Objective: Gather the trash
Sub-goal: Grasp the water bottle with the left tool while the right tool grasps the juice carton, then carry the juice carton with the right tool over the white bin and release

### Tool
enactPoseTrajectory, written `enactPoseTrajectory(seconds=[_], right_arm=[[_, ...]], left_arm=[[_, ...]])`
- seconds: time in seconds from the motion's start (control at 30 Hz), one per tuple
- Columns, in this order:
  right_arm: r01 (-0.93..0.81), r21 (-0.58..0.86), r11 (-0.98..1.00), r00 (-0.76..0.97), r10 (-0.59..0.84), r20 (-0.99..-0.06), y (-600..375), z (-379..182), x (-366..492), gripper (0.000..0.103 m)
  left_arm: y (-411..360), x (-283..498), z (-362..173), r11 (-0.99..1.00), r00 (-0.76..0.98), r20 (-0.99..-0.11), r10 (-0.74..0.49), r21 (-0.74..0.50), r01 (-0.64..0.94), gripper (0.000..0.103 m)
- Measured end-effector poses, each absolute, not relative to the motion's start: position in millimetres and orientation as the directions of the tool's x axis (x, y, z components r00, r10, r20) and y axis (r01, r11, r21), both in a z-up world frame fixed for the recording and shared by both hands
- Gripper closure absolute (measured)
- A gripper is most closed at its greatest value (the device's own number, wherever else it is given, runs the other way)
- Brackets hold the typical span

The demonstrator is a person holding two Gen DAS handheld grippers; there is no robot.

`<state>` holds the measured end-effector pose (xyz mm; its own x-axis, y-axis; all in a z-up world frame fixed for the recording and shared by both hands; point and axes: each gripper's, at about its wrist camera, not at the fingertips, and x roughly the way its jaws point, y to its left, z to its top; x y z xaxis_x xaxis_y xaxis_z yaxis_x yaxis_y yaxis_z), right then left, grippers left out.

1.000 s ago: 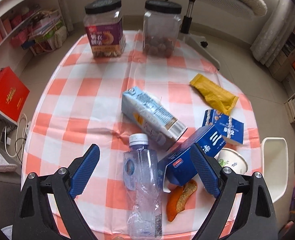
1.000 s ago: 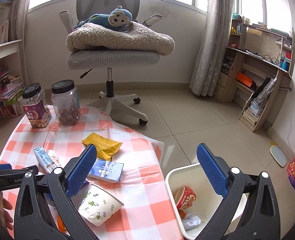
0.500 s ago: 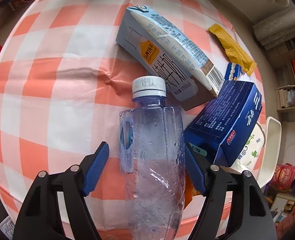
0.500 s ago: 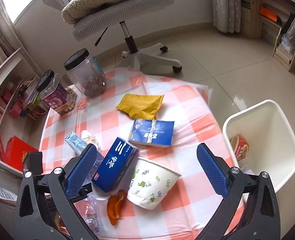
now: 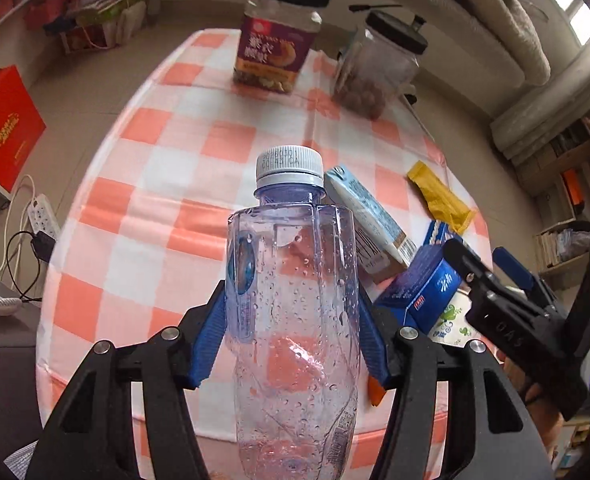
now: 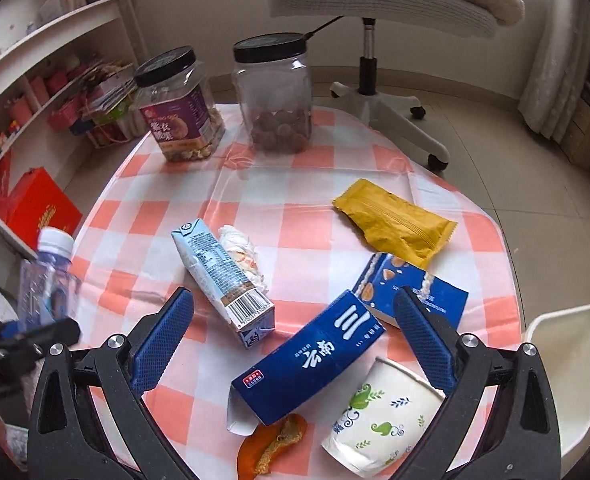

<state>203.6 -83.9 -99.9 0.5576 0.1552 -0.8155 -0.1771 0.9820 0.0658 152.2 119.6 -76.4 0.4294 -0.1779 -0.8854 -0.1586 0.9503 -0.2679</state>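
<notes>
The clear plastic bottle [image 5: 293,300] stands upright, lifted off the checked tablecloth [image 5: 167,184], pinched by the closing left gripper [image 5: 293,328], while the right gripper [image 6: 291,344] hangs spread wide above the dark blue carton [image 6: 311,360].

Chinese characters "云南" and "三" on the dark blue carton [image 6: 309,360], barcode on the pale blue carton [image 6: 223,268].
</notes>
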Motion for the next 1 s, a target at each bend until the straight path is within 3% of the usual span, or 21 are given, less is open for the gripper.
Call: enactPoseTrajectory(seconds=[0.2, 0.3, 0.4, 0.47, 0.53, 1.0], right_arm=[[-0.335, -0.008, 0.942, 0.485, 0.165, -0.859, -36.3, -127.3, 229.0, 0.01], [-0.367, -0.006, 0.93, 0.421, 0.16, -0.893, -17.8, -141.0, 241.5, 0.022], [-0.384, -0.019, 0.923, 0.372, 0.136, -0.918, -7.7, -155.9, 249.3, 0.04], [-0.377, -0.019, 0.926, 0.356, 0.126, -0.926, -6.6, -162.2, 251.2, 0.06], [-0.367, 0.008, 0.93, 0.36, 0.15, -0.921, -9.0, -160.7, 248.5, 0.069], [-0.283, 0.111, 0.953, 0.569, 0.26, -0.78, -37.0, -81.1, 203.2, 0.07]], left_arm=[[165.6, 153.0, -48.2, 0.915, 0.516, -0.839, -0.174, -0.331, -0.23, 0.045], [172.7, 150.1, -43.0, 0.913, 0.533, -0.829, -0.167, -0.334, -0.233, 0.044], [173.3, 148.3, -43.3, 0.914, 0.531, -0.829, -0.174, -0.337, -0.227, 0.044], [175.0, 148.0, -44.0, 0.915, 0.528, -0.831, -0.175, -0.335, -0.224, 0.044], [176.9, 147.5, -44.4, 0.917, 0.529, -0.831, -0.17, -0.331, -0.225, 0.044], [174.7, 136.3, -30.4, 0.932, 0.605, -0.788, -0.117, -0.297, -0.207, 0.044]])
